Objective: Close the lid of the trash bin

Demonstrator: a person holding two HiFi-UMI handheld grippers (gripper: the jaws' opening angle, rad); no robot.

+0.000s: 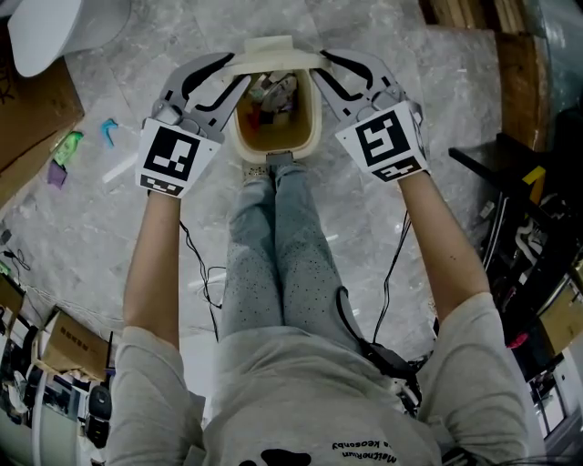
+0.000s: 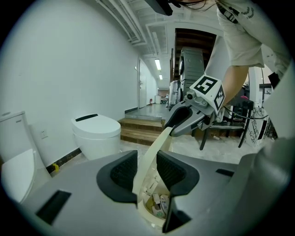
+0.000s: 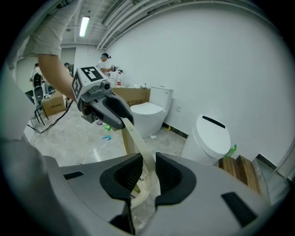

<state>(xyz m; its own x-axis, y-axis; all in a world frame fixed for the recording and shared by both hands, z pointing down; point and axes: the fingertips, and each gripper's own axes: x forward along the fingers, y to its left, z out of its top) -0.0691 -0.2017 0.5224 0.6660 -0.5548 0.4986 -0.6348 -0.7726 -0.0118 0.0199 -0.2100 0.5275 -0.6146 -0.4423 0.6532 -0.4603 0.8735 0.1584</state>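
A cream trash bin stands on the marble floor just beyond the person's feet, with paper rubbish inside. Its lid stands raised at the far rim. My left gripper grips the lid's left end and my right gripper its right end. In the left gripper view the lid's thin edge runs between the pads of the left gripper, above the rubbish. In the right gripper view the lid fills the gap of the right gripper.
A white toilet and cardboard lie at the left, with a blue clip and a green item on the floor. Wooden planks and black equipment stand at the right. Cables trail beside the legs.
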